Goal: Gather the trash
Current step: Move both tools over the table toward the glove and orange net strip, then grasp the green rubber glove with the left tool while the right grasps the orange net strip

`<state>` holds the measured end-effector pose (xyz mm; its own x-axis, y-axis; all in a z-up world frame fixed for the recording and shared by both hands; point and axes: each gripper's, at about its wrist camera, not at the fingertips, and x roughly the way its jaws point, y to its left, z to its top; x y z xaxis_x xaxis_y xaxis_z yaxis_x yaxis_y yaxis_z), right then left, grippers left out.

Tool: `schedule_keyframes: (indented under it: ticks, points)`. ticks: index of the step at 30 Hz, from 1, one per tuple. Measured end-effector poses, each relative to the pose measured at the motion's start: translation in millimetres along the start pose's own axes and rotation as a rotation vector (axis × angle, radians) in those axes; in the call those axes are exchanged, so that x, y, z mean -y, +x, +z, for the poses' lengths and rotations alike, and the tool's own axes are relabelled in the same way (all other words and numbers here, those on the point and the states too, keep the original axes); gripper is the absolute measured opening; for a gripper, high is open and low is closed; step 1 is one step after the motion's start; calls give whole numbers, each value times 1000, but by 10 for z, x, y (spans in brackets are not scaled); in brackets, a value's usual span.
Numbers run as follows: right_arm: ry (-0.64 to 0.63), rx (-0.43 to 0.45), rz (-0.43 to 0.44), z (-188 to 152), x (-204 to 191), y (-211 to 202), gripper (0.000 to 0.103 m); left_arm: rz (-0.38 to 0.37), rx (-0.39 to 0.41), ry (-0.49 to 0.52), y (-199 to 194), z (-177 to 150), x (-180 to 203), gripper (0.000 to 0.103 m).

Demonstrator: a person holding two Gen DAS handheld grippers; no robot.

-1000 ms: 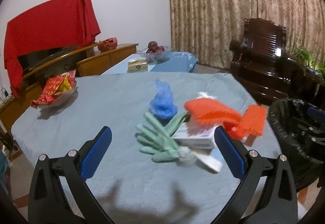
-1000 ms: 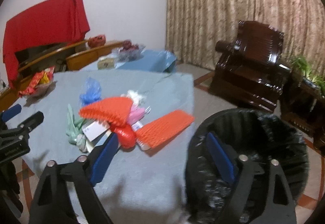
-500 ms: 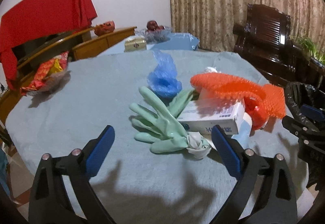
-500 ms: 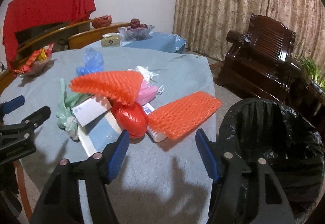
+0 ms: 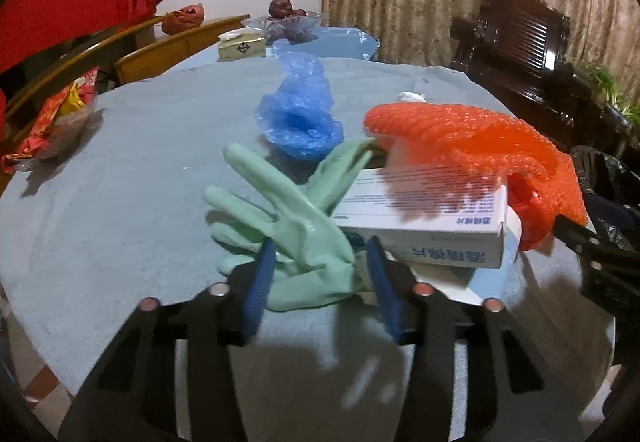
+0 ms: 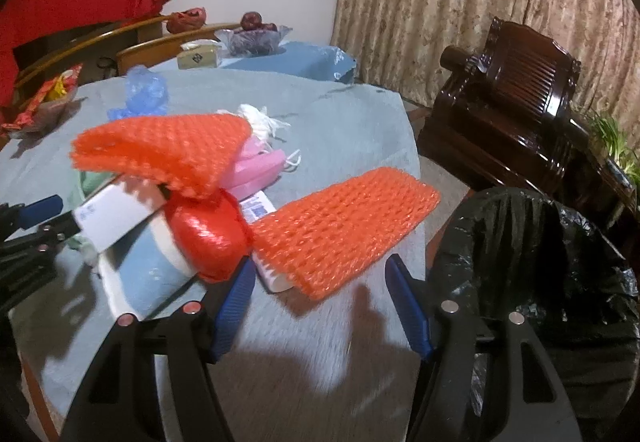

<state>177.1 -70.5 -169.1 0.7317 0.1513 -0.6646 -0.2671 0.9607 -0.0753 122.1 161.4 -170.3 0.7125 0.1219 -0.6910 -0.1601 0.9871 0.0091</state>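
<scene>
Left wrist view: left tool (image 5: 320, 262) closing around the green glove (image 5: 304, 226) at the tabletop's (image 5: 120, 201) near edge, pads not quite pressing yet. Right tool (image 6: 320, 294) hanging open just short of the orange foam net (image 6: 340, 230). Next probably clamping, lifting, swinging to the black-lined bin (image 6: 540, 282). Compared with a second ago, both sitting lower and closer, left much narrower.

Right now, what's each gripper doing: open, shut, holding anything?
Left gripper: jaws closing around the green glove, not yet clamped.
Right gripper: open, empty, near the orange foam net.
</scene>
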Motion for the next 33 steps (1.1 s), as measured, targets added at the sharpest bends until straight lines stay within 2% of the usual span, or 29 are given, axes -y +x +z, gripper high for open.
schedule_keyframes:
  ticks: [2, 4, 5, 6, 7, 8, 9, 10, 13, 18, 21, 23, 25, 28, 30, 32, 33]
  points:
    - [-9, -14, -10, 13, 3, 72, 66, -13, 1, 16, 6, -4, 42, 30]
    - [-20, -25, 8, 25, 7, 133, 65, -13, 2, 27, 9, -15, 72, 28]
    - [-24, -31, 41, 28, 9, 140, 60, -16, 1, 24, 7, -20, 74, 26]
    - [-28, -36, 68, 34, 9, 142, 47, -14, 0, 22, 10, -27, 73, 18]
    - [-35, -41, 93, 43, -1, 137, 35, -18, -4, 15, 15, -31, 53, 18]
    - [-37, -44, 112, 48, -7, 129, 29, -26, -5, 7, 13, -16, 34, 17]
    - [-42, -46, 145, 46, -19, 104, 15, -32, -5, 0, 11, -8, 17, 15]
    - [-46, -45, 158, 45, -26, 87, 8, -35, -5, 0, 4, -7, 9, 15]
    - [-53, -36, 190, 23, -29, -8, 3, -34, 1, 16, -42, 1, 14, 12]
    - [-22, -21, 195, 51, 56, -124, 4, -42, 13, 2, -165, -13, 3, 3]
    - [23, -18, 180, 128, 130, -98, 24, -44, 14, 8, -177, -25, 6, 3]
    - [41, -15, 165, 190, 162, -46, 29, -42, 12, 12, -154, -16, 1, 3]
    - [56, -19, 168, 233, 178, 6, 44, -46, -2, 11, -116, -4, 1, 4]
    - [64, -36, 150, 282, 191, 124, 55, -37, -6, 15, -91, 2, 4, 8]
    - [89, -68, 152, 295, 204, 246, 59, -42, -17, 13, -63, 21, 13, 23]
    - [106, -97, 159, 296, 213, 366, 59, -40, -18, 15, -44, 31, 10, 35]
    - [108, -102, 167, 288, 219, 395, 57, -40, -21, 18, -29, 34, 19, 35]
